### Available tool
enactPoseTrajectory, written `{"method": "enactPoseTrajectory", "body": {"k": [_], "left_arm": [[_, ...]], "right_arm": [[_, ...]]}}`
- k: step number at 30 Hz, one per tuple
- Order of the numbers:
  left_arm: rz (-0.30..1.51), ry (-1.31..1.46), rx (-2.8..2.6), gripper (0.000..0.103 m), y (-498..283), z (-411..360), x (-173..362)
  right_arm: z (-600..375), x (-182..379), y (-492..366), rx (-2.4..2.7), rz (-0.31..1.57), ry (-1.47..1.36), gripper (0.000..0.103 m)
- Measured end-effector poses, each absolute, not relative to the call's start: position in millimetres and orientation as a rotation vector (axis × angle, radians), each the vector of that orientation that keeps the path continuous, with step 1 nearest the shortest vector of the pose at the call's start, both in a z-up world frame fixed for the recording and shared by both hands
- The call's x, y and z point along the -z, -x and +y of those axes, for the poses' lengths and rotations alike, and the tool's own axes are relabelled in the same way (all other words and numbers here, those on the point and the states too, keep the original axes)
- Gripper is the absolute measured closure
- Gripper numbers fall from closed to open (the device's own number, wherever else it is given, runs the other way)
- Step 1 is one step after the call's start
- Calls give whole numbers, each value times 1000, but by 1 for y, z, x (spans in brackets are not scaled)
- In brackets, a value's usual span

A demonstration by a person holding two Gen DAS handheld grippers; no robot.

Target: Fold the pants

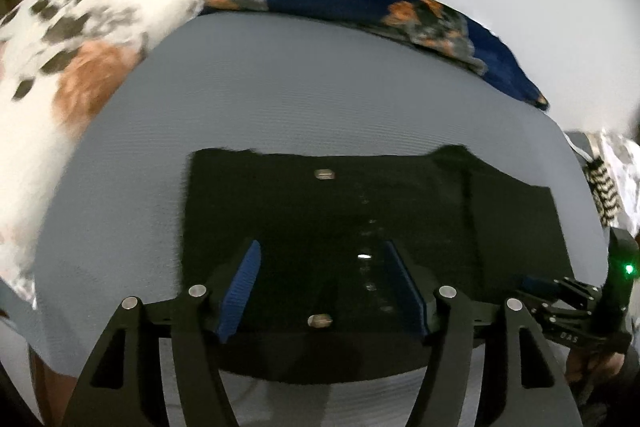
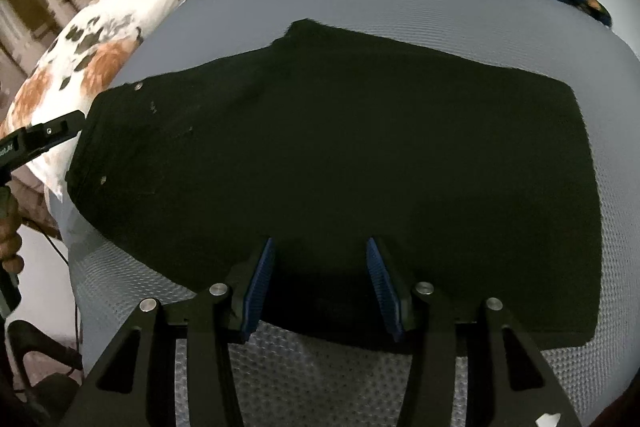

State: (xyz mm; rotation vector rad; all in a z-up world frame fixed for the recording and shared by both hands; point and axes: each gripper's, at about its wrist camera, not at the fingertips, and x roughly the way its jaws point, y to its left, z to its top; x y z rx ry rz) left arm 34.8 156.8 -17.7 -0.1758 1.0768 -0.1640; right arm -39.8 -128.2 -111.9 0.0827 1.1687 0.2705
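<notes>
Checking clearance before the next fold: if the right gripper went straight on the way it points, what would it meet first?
Most likely the black pants: the right gripper hangs open over their near edge, nothing between. Depth is hard to judge.

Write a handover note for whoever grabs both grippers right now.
Left gripper: open, empty, above the waistband end of the black fabric pants.
Right gripper: open, empty, over the pants' near edge.
Pants lie flat in a compact folded block on the grey textured mattress.
Left: any final fold. I cannot tell how many folds are done.
</notes>
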Motion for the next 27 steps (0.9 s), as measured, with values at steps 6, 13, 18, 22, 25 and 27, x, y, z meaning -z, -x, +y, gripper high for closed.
{"method": "enactPoseTrajectory", "body": {"k": [6, 13, 18, 22, 25, 27], "left_arm": [[1108, 236, 122, 37, -35, 200, 32], [1135, 278, 141, 37, -39, 222, 49], [1167, 356, 198, 37, -45, 233, 67], [1201, 454, 267, 37, -50, 243, 81], [1219, 515, 309, 37, -55, 252, 90], [1222, 542, 343, 37, -58, 257, 93]], "right_arm": [[-108, 113, 34, -284, 1181, -64, 52], [-90, 114, 30, -300, 1185, -74, 44], [-80, 111, 28, -321, 1188, -88, 42], [-80, 105, 24, -321, 1180, -114, 42], [-80, 95, 22, -334, 1154, -130, 39], [-79, 88, 20, -332, 1132, -138, 38]]}}
